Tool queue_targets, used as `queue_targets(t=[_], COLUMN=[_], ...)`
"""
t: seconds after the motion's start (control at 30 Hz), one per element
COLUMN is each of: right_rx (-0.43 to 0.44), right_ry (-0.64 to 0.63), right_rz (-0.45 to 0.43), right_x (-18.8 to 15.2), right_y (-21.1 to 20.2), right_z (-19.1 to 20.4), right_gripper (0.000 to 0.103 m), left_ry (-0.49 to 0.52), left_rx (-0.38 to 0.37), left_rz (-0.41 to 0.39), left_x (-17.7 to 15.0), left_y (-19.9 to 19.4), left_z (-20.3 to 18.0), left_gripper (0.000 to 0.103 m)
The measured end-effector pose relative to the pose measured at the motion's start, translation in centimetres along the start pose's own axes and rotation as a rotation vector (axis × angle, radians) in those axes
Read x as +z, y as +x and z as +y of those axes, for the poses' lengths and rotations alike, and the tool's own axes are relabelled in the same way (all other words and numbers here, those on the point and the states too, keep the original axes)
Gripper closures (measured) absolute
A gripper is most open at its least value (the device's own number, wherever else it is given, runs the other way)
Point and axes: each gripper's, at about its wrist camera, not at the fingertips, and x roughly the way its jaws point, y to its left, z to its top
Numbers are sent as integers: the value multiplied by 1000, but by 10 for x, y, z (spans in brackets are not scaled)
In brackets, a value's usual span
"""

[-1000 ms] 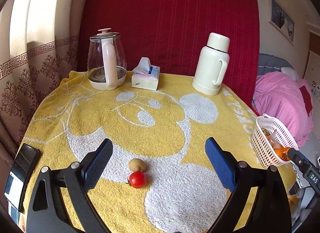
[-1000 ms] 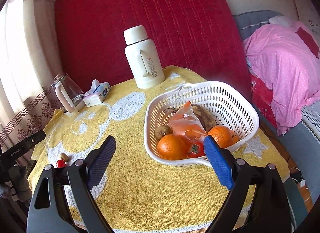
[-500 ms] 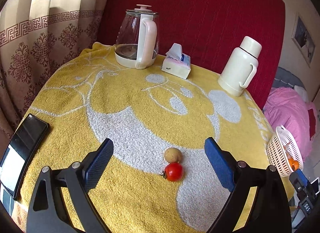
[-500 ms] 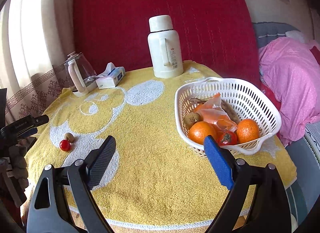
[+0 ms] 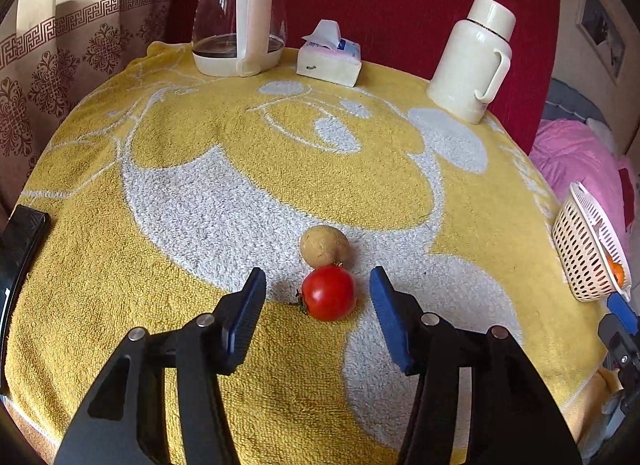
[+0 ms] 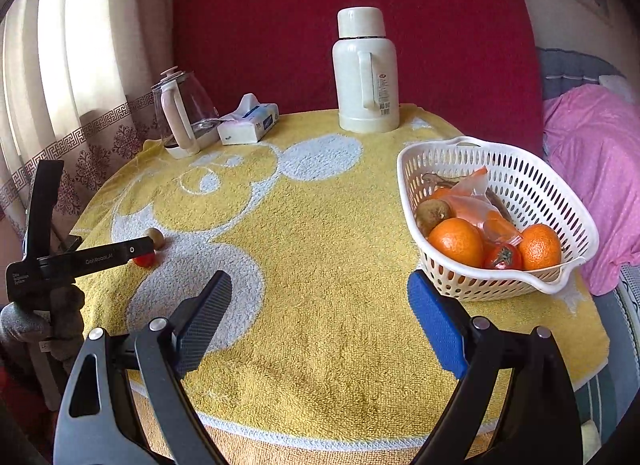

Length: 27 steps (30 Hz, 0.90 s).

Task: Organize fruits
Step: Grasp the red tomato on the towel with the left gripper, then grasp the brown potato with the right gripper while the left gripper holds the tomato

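- The left gripper [image 5: 318, 297] has just been closing; its fingers are still apart, one on each side of the tomato [image 5: 329, 293], and neither pad touches it yet.
- The tomato lies on the yellow towel [image 5: 240, 169] covering the table, toward its near edge on the left side, and it touches a small brown fruit [image 5: 325, 245] just behind it, probably a kiwi.
- Risk: because the two fruits touch, a grip that closes off-centre could nudge the brown one and send it rolling across the towel.
- Risk: the tomato is round and smooth, so pads meeting it too high or too far forward could squirt it out; too hard a squeeze would likely bruise or split it.
- Risk: the towel is soft, and fingers pressed into it could snag the pile and drag the cloth along.
- The right gripper [image 6: 320, 317] hangs over the near edge with its fingers wide apart and nothing between them.
- The basket [image 6: 520, 185] stands at the table's right edge; a clumsy drop there could tip it off.
- Count on the towel: one tomato, one brown fruit.
- Count in the basket, as far as visible: two oranges [image 6: 456, 241], one tomato, one brown fruit, one plastic bag [image 6: 476, 205] and something dark behind it, possibly a banana.
- Also on the table: one glass kettle [image 5: 240, 13], one tissue pack [image 5: 330, 57], one flask [image 5: 472, 61], one phone [image 5: 18, 241] at the left edge.
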Motion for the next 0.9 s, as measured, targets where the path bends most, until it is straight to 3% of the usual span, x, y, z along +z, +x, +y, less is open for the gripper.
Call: queue_targets(t=[0.3,0.63,0.9], right_rx=[10,17,15], right_ry=[-22,-3,-1], right_rz=[23,39,49], right_x=[-3,-4,-3], right_y=[5,9,11], right_z=[5,1,3], right_gripper=[12,12,12], left_ry=[34,23,46], left_rx=[18,18,88], left_rz=[1,-21,-92], left_x=[-5,-8,-8], left_y=[6,-6,-37], left_z=[-5,1,23], left_gripper=[67,69,69])
